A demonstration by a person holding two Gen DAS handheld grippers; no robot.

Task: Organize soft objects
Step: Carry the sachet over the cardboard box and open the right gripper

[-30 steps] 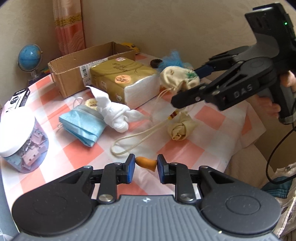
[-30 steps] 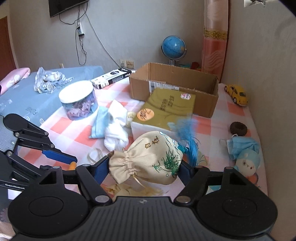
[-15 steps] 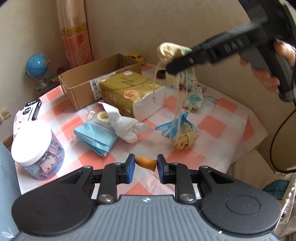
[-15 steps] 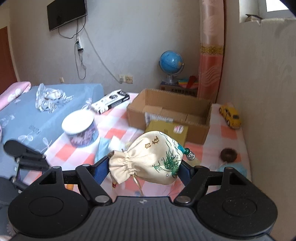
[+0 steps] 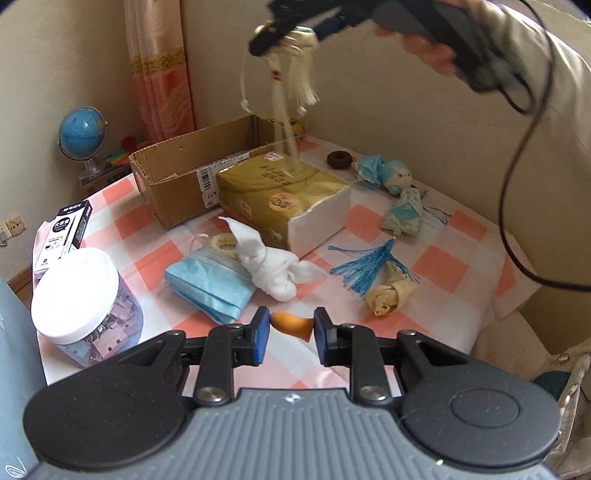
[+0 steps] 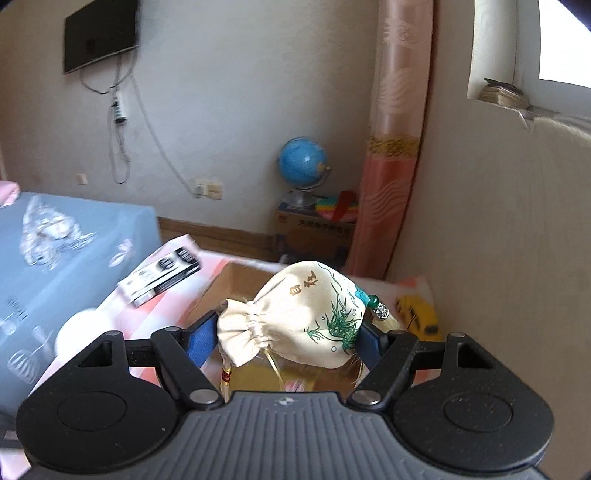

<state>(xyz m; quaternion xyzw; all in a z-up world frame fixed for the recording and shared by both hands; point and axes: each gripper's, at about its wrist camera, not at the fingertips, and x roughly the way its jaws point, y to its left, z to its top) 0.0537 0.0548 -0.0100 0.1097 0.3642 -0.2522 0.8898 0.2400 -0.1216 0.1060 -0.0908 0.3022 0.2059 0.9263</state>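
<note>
My right gripper point(image 6: 288, 334) is shut on a cream drawstring pouch point(image 6: 295, 314) printed with green leaves. In the left wrist view the right gripper point(image 5: 277, 35) hangs high over the open cardboard box point(image 5: 177, 177), and the pouch's cream tassel point(image 5: 301, 83) and cords dangle down. My left gripper point(image 5: 290, 339) stays low over the checked tablecloth point(image 5: 454, 236), shut on a small orange soft piece point(image 5: 291, 325). Blue face masks point(image 5: 210, 280), a knotted white cloth point(image 5: 275, 267) and a rolled cream cloth point(image 5: 391, 297) with a blue tassel point(image 5: 365, 267) lie on the table.
A gold tissue pack point(image 5: 280, 192) sits in front of the box. A white-lidded jar point(image 5: 81, 291) and a black carton point(image 5: 68, 227) are at the left. A blue sachet point(image 5: 404, 214), small blue plush point(image 5: 384, 173) and brown ring point(image 5: 338, 159) lie far right. A yellow toy car point(image 6: 421, 317) sits by the wall.
The right gripper has risen with the pouch from just above the table to high over the cardboard box, its cords and tassel lifting off the cloth. The left gripper has hardly moved.
</note>
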